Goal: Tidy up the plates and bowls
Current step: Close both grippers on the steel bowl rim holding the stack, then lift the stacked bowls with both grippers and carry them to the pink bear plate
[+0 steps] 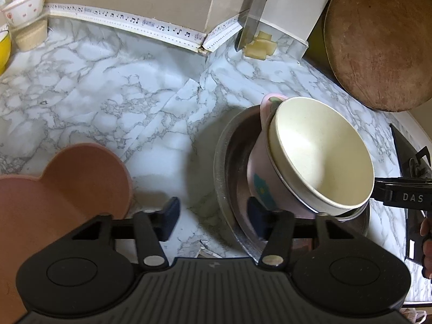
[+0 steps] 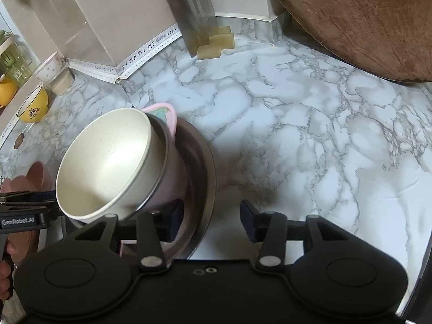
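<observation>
A cream bowl (image 1: 321,154) lies tilted inside a pink bowl (image 1: 259,181), both resting in a steel plate (image 1: 229,162) on the marble counter. The same stack shows in the right wrist view: cream bowl (image 2: 105,162), pink bowl (image 2: 172,178), steel plate (image 2: 205,162). My left gripper (image 1: 213,216) is open and empty, its right finger by the steel plate's rim. A pink bear-shaped plate (image 1: 67,189) lies at its left. My right gripper (image 2: 210,218) is open and empty, its left finger at the plate's edge beside the pink bowl.
A white patterned bowl (image 1: 24,5) is stacked on a beige cup (image 1: 31,36) at the far left, beside a yellow bowl (image 2: 33,105). A round wooden board (image 1: 378,40) leans at the far right. A knife blade (image 1: 253,13) and pale cubes (image 1: 260,46) are by the wall.
</observation>
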`<state>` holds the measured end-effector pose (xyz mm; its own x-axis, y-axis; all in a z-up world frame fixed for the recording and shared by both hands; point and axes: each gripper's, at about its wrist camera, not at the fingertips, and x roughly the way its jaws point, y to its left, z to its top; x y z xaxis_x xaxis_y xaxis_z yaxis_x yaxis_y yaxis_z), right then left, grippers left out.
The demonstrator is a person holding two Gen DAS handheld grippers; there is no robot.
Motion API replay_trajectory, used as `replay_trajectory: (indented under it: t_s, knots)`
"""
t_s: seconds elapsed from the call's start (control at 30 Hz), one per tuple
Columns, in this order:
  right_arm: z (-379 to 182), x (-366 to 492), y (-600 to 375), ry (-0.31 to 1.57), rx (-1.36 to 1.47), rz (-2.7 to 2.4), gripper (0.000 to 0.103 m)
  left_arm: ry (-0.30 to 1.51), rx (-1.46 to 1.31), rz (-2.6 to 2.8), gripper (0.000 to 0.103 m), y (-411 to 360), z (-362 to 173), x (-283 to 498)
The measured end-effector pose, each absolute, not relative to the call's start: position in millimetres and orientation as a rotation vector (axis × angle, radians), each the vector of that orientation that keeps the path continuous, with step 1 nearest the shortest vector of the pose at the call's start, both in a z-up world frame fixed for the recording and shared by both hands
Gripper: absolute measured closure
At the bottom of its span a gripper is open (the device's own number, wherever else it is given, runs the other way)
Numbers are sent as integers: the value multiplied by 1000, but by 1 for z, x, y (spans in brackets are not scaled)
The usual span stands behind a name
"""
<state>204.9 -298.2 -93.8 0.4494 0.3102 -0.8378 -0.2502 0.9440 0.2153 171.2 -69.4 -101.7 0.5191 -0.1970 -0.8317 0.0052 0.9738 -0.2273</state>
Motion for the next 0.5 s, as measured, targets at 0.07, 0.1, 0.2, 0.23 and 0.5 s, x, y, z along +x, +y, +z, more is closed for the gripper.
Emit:
replay_trajectory:
  t_s: [0.07, 0.1, 0.2, 0.23, 0.5]
  knots:
    - [-95, 206, -297, 1051, 69, 349, 66, 1019, -204, -124, 64, -71, -102, 172]
    - [-95, 206, -296, 1050, 67, 348, 70, 1019, -202, -124, 66, -72, -102, 172]
    - [-96, 208, -294, 1054, 67, 351, 81, 1022, -195, -119, 74, -74, -102, 175]
    - [-96, 208, -293, 1054, 65, 354, 83, 1024, -190, -119, 78, -74, -102, 176]
    - [-97, 209, -288, 1053, 33, 336, 89, 1025, -153, -134, 89, -82, -100, 177]
